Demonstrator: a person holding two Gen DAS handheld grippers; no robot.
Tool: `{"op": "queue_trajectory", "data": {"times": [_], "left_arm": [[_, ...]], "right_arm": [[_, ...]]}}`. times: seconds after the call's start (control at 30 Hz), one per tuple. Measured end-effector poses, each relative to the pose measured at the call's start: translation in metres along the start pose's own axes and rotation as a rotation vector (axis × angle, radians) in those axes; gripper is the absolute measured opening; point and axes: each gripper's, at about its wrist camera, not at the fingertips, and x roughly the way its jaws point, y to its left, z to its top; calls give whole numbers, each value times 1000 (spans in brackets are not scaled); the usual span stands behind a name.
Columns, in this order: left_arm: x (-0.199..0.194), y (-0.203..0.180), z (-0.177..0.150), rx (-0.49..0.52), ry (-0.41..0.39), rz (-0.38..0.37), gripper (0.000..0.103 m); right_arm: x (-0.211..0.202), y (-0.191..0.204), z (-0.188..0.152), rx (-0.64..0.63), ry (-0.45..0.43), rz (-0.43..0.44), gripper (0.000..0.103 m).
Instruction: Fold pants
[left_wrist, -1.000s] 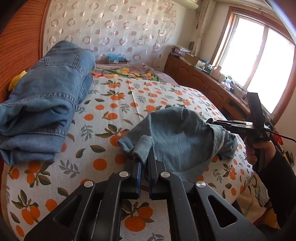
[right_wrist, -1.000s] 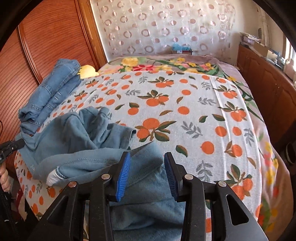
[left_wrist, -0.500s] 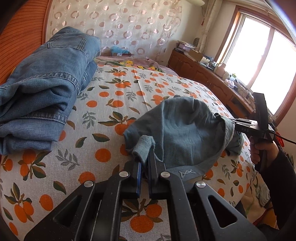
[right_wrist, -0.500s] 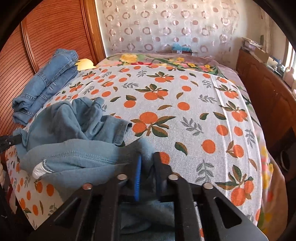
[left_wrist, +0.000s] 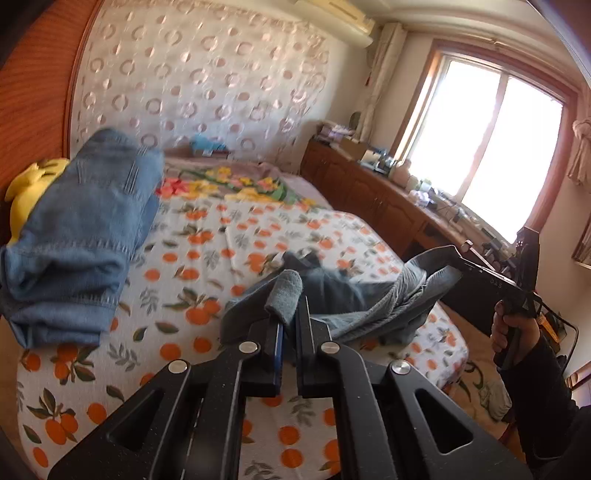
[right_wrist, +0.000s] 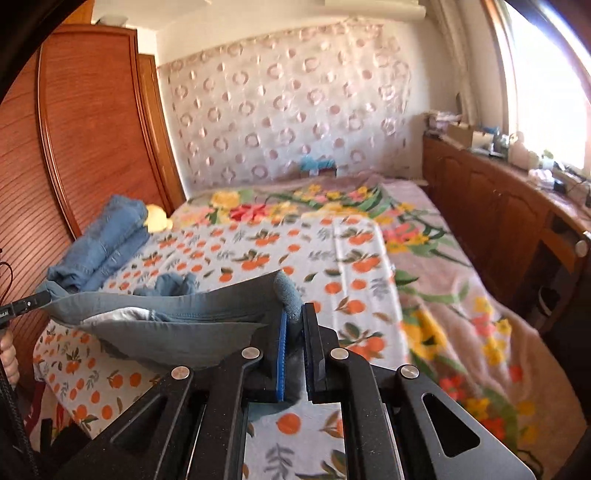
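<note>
Left wrist view: the left gripper (left_wrist: 290, 314) is clamping a bunched corner of the grey-blue pants (left_wrist: 373, 299), jaws pressed together on the cloth.
Right wrist view: the right gripper (right_wrist: 293, 321) is pinching another fold of the same pants (right_wrist: 166, 317); its jaws have just been closing, and cloth is sitting between them.
Pants: they are hanging stretched between the two grippers, above the near end of the bed (left_wrist: 207, 258), with the lower part sagging toward the orange-print sheet.
Right hand: it is gripping the handle of its tool (left_wrist: 513, 328), off the bed's right edge in the left wrist view.
Stack: other folded jeans (left_wrist: 77, 236) are lying well apart, by the wooden headboard.
Stage: likely the lift and spread, before any fold is laid.
Risk, slipping: each grip is holding only a small rolled bit of fabric, so a hard pull apart could tug it free.
Risk, crooked fold: the sagging legs look bunched; laying them down twisted would be creasing them unevenly.
Risk, drop: the cloth is hanging close to the bed's edge and could be sliding off.
</note>
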Motion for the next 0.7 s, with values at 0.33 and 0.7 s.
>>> {"op": "queue_trajectory", "data": {"times": [0.33, 0.7], "left_arm": [[-58, -44, 46, 69, -170, -42, 6], [-13, -18, 78, 78, -101, 47, 6]], "right_arm": [[-113, 16, 29, -56, -217, 21, 7], [-57, 11, 52, -94, -146, 27, 7]]}}
